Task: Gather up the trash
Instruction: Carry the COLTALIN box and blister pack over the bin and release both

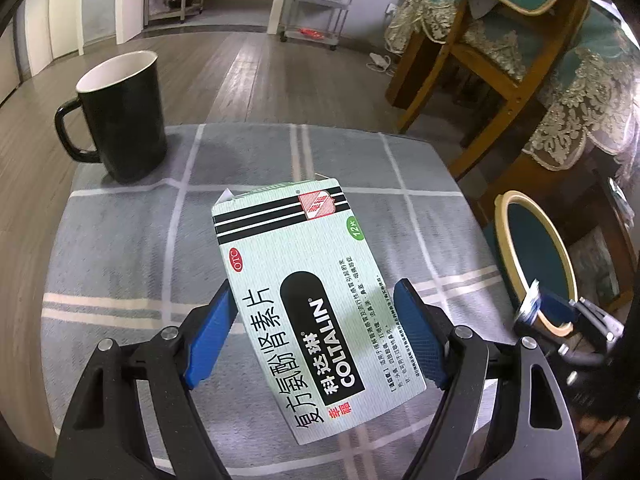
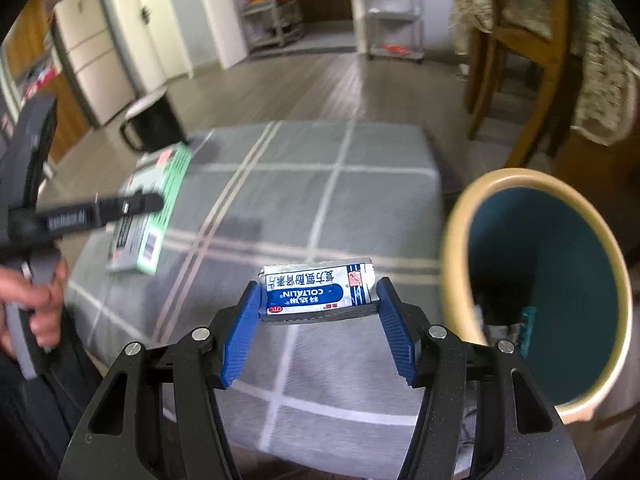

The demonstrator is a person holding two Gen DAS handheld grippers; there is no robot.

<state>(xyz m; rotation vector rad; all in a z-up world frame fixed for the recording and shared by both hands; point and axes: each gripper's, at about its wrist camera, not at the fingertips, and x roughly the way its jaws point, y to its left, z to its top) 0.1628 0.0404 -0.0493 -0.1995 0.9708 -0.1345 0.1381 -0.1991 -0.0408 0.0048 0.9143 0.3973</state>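
My left gripper (image 1: 312, 296) is shut on a pale green Coltalin medicine box (image 1: 304, 292) and holds it tilted above the grey checked tablecloth (image 1: 132, 240). The box also shows in the right wrist view (image 2: 148, 216), held by the left gripper (image 2: 132, 206). My right gripper (image 2: 318, 292) is shut on a blue and white Coltalin blister pack (image 2: 318, 290), held flat between the blue pads (image 2: 240, 332). It is just left of a bin (image 2: 536, 304) with a cream rim and dark teal inside. In the left wrist view the right gripper (image 1: 548, 308) sits at the bin's rim (image 1: 532, 256).
A black mug (image 1: 120, 116) with a white inside stands at the table's far left corner. A wooden chair (image 1: 488, 60) and a lace-draped table (image 1: 592, 92) stand to the right. Metal shelf carts (image 1: 316, 4) stand far back on the wooden floor.
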